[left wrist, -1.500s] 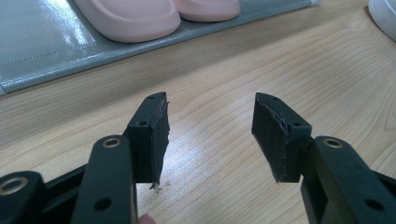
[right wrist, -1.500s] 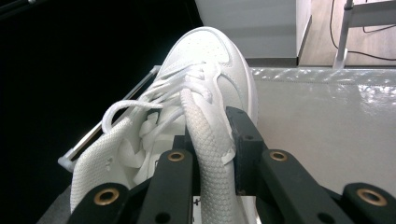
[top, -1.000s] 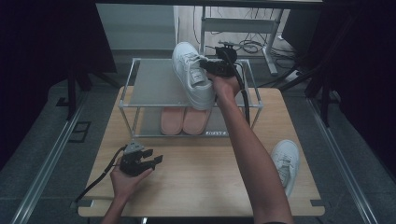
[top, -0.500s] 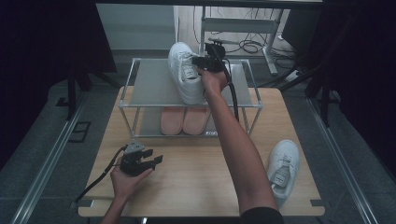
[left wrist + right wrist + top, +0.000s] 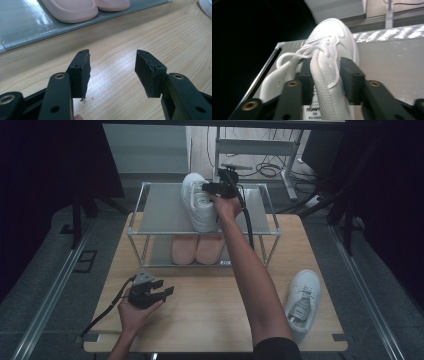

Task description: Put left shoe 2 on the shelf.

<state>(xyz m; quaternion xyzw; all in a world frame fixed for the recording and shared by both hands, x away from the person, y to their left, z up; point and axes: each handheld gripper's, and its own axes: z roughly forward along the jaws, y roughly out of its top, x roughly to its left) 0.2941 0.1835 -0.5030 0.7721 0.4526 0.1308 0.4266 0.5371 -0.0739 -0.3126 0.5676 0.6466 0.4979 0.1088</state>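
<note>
White leather and mesh make up the lace-up sneaker point(image 5: 196, 205) that lies on the top shelf of the two-tier metal-framed shoe rack point(image 5: 159, 207), near that shelf's middle, with its toe toward the rack's far edge. The right gripper point(image 5: 214, 186) is clamped on it: in the right gripper view the sneaker point(image 5: 329, 62) has its tongue and collar pinched between the two black jaws of that gripper point(image 5: 325, 75), with the laces bunched just ahead of them. The top shelf point(image 5: 392, 65) is a grey sheet in a silver tube frame.

On the rack's lower shelf, a pair of pale pink slippers point(image 5: 196, 247) sits side by side, toes toward the table's near edge; the left gripper view shows their toes point(image 5: 75, 8) too.

A second white sneaker point(image 5: 301, 300) lies on the light wooden table point(image 5: 210, 315) by its right edge, close to the near right corner.

Near the table's near left corner, the left gripper point(image 5: 161, 292) rests low in the hand, its jaws standing apart over bare wood with nothing between them point(image 5: 112, 72).
</note>
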